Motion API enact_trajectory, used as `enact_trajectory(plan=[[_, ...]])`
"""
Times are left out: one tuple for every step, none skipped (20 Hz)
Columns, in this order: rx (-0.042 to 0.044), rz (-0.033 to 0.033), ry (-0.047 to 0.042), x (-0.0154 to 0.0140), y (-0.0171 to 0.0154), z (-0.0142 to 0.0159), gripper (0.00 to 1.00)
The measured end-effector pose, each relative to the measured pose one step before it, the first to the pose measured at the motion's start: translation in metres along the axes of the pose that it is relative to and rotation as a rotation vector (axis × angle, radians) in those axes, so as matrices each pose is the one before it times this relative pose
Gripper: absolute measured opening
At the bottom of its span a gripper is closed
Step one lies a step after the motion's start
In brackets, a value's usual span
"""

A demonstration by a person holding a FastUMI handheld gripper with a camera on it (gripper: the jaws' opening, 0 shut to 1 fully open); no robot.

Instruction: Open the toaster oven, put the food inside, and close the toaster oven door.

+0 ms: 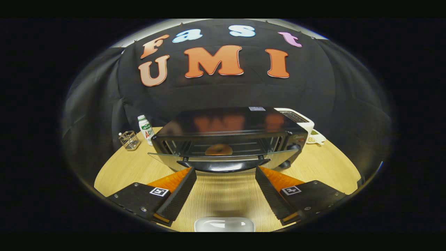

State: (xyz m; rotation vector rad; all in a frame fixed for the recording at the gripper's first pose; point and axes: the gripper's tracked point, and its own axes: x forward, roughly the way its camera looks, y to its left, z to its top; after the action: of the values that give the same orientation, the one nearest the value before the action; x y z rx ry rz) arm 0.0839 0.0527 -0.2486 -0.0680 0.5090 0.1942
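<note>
Gripper [225, 170] was held low over a round wooden table [324, 164], its two fingers [181, 190] spread wide with nothing between them but bare tabletop. Just ahead of the fingertips, the toaster oven [228, 139] was set at the middle of the table, its glass door [223, 158] lowered to roughly level and the door handle [223, 165] lying directly beyond the gap between the fingers, apparently untouched. Inside the oven, a rounded brown piece of food [218, 149] was seen resting on the wire rack. To the left of the oven, a small white bottle [146, 129] was stood upright, with a small wire basket [129, 140] just beside it. Behind the oven's right corner a white appliance [299, 120] was partly hidden, and a small dish [316, 138] was placed near it. A pale, blurred object [224, 224] was visible below the fingers; what it was could not be told.
</note>
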Motion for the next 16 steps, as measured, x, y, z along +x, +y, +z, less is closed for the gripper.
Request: enact_trajectory(plan=[[-0.00301, -0.00700, -0.00396, 0.00810, -0.00046, 0.00619, 1.00], [-0.00044, -0.00177, -0.00078, 0.00778, 0.00062, 0.00620, 1.00], [0.00603, 0.00104, -0.00635, 0.00429, 0.00146, 0.00544, 1.00], [0.00784, 0.00449, -0.00004, 0.00346, 0.00194, 0.00321, 1.00], [0.00169, 0.00229, -0.00578, -0.00207, -0.00038, 0.00012, 1.00], [-0.00958, 0.00146, -0.00962, 0.00061, -0.00011, -0.00046, 1.00], [-0.00168, 0.00080, 0.00570, 0.00236, -0.00090, -0.00350, 1.00], [-0.00113, -0.01136, 0.01738, -0.00094, -0.00224, -0.00534, 1.00], [-0.00098, -0.01076, 0.01006, -0.00157, -0.00548, -0.00336, 1.00], [0.00760, -0.00679, -0.00082, -0.00294, -0.00324, 0.00085, 1.00], [0.01258, -0.00285, -0.00549, -0.00368, -0.00235, 0.00298, 1.00], [0.01358, -0.00327, -0.00604, -0.00515, -0.00274, 0.00506, 1.00], [0.01191, -0.00639, -0.00909, -0.00714, -0.00415, 0.00610, 1.00], [0.00588, -0.01072, -0.01574, -0.00735, -0.00513, 0.01058, 1.00], [0.00244, -0.01048, -0.02198, -0.00847, -0.00569, 0.01413, 1.00], [0.00124, -0.00477, -0.03014, -0.00985, -0.00422, 0.01676, 1.00]])
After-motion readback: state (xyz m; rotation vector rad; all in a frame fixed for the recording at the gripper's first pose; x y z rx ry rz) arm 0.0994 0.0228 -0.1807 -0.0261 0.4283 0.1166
